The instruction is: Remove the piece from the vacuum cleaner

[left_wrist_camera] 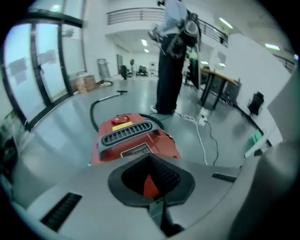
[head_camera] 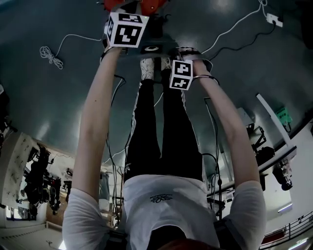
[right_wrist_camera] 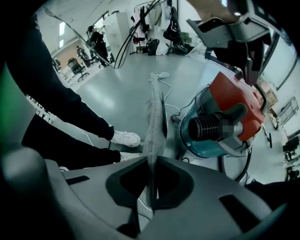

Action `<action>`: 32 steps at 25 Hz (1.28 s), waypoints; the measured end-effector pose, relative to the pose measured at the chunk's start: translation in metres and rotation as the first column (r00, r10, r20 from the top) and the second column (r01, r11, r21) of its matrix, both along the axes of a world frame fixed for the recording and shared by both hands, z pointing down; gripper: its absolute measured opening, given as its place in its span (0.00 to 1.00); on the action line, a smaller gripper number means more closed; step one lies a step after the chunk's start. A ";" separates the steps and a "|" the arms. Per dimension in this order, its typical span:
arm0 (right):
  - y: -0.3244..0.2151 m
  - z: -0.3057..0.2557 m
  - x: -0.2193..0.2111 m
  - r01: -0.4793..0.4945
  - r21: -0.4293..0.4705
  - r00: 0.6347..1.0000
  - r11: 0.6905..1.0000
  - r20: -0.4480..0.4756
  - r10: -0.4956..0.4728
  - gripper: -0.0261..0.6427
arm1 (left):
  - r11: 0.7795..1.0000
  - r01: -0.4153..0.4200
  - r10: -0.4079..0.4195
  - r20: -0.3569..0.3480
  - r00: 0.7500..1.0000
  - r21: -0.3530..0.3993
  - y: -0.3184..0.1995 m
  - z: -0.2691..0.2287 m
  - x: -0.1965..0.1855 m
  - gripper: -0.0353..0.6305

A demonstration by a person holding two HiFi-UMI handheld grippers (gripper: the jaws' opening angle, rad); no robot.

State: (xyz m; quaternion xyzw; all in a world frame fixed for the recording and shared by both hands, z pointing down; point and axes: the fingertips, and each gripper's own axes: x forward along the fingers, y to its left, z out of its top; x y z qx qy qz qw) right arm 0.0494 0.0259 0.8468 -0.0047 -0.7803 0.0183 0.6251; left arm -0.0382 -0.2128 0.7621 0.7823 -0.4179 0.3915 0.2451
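Note:
The red vacuum cleaner (left_wrist_camera: 133, 138) stands on the grey floor just ahead of my left gripper (left_wrist_camera: 150, 159); its top shows a black vent grille and a red button. Inside that gripper's dark recess I see a textured pad and a bit of red, and how its jaws stand is unclear. In the right gripper view the vacuum cleaner (right_wrist_camera: 225, 117) shows its side, with a black ribbed hose port (right_wrist_camera: 206, 126). My right gripper (right_wrist_camera: 153, 79) is shut, empty, left of that port. In the head view the vacuum cleaner (head_camera: 132, 4) peeks in at the top edge beyond both marker cubes.
The person's legs in black trousers and white shoes (right_wrist_camera: 125, 138) stand left of the right gripper. A black hose (left_wrist_camera: 101, 101) and white cables (left_wrist_camera: 201, 136) lie on the floor. Another person (left_wrist_camera: 171, 56) stands behind the vacuum cleaner, near a table (left_wrist_camera: 220, 79).

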 end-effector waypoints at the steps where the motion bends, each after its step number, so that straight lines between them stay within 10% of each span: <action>1: -0.002 -0.008 0.001 -0.022 0.006 1.000 1.000 0.002 0.022 0.07 | 0.996 0.085 -0.085 -0.055 0.995 0.012 0.008 -0.011 -0.007 0.03; 8: -0.032 -0.123 0.008 -0.300 0.116 0.954 0.947 0.040 0.297 0.07 | 0.894 0.448 -0.429 -0.282 0.859 0.007 0.081 -0.124 -0.064 0.03; 13: -0.071 -0.269 0.001 -0.559 0.233 0.828 0.796 0.211 0.520 0.07 | 0.874 0.461 -0.383 -0.364 0.849 0.156 0.095 -0.264 -0.075 0.03; 18: -0.103 -0.420 -0.008 -0.670 0.375 0.737 0.640 0.442 0.511 0.07 | 0.800 0.492 -0.295 -0.488 0.821 0.344 0.096 -0.407 -0.072 0.03; 23: -0.130 -0.556 -0.004 -0.805 0.388 0.575 0.449 0.697 0.428 0.08 | 0.634 0.487 -0.151 -0.522 0.840 0.600 0.107 -0.539 -0.072 0.03; 26: -0.138 -0.628 0.003 -0.891 0.282 0.414 0.355 0.826 0.383 0.07 | 0.541 0.478 -0.076 -0.526 0.847 0.692 0.116 -0.601 -0.075 0.03; 29: -0.145 -0.682 0.014 -0.946 0.111 0.215 0.305 0.918 0.334 0.08 | 0.475 0.493 -0.031 -0.546 0.837 0.729 0.115 -0.642 -0.081 0.03; 32: -0.150 -0.719 0.023 -0.957 0.084 0.159 0.277 0.952 0.263 0.07 | 0.406 0.509 -0.004 -0.555 0.832 0.759 0.110 -0.671 -0.081 0.03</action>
